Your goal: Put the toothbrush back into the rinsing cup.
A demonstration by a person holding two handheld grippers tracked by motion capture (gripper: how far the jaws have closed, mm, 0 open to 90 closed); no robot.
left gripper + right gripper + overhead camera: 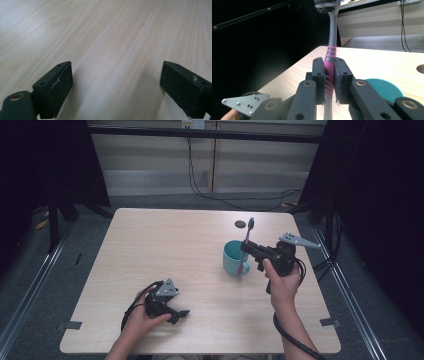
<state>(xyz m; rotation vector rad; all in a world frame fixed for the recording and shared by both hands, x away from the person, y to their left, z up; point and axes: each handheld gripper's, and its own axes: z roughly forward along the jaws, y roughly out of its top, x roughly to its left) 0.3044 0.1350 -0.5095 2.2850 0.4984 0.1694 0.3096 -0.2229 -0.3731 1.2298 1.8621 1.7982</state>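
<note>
Toothbrush [331, 53] was clamped by its pink handle between the jaws of my right gripper [246, 248], bristle head up, and stood upright over the teal cup [233, 257], near the table's [165, 245] far right. Whether its lower end already sat inside the cup, I could not tell. I judged the placing or lifting unfinished, with release outstanding. My left gripper [116, 85] rested low near the front left, jaws spread wide, empty.
</note>
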